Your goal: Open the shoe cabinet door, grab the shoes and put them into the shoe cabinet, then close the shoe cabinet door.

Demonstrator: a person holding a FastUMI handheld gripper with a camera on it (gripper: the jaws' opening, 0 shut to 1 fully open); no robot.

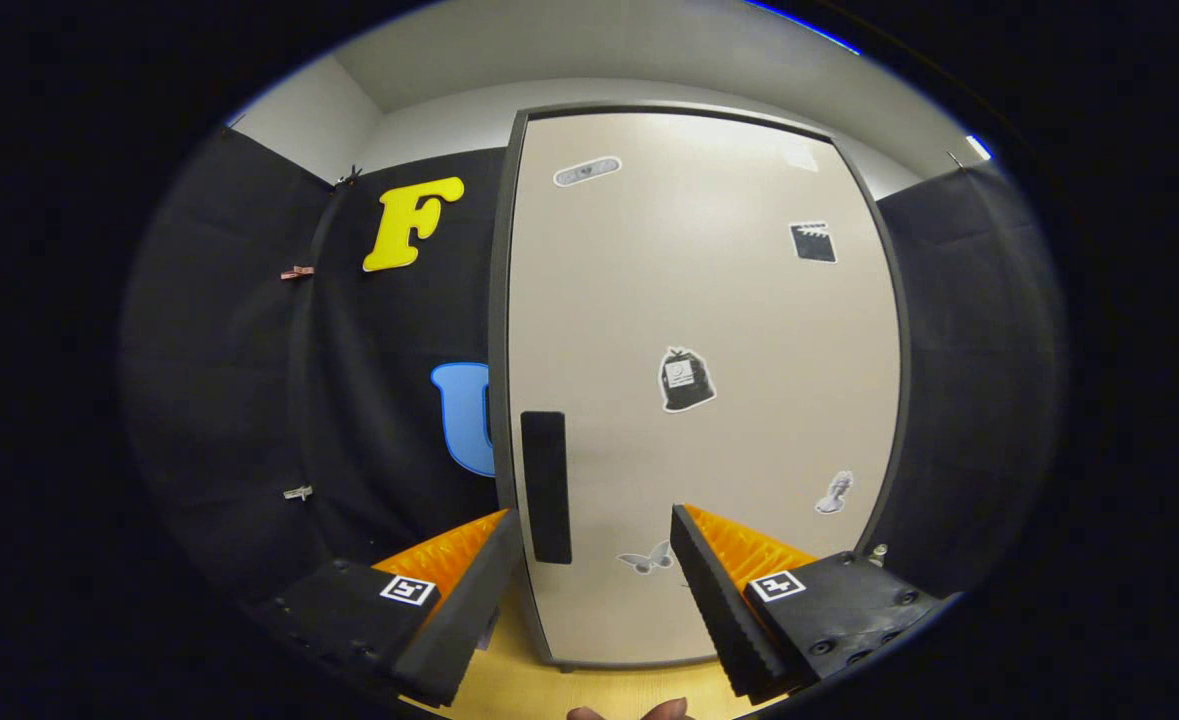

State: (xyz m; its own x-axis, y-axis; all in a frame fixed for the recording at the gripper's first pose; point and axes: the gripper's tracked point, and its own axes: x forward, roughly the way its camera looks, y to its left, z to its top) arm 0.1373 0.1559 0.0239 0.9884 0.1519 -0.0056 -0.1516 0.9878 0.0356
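We are holding the tool (591,590) spread wide and empty before the shoe cabinet door (699,380), which is filling the centre of the frame, closed. Its dark handle (546,487) is sitting lower left, just above the left finger. Approaching off-line, we risk sliding past it and scraping the door.

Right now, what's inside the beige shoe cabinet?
Cannot tell: the beige shoe cabinet door with its black vertical handle is shut, hiding the interior. The gripper is open, fingers apart just before the door.
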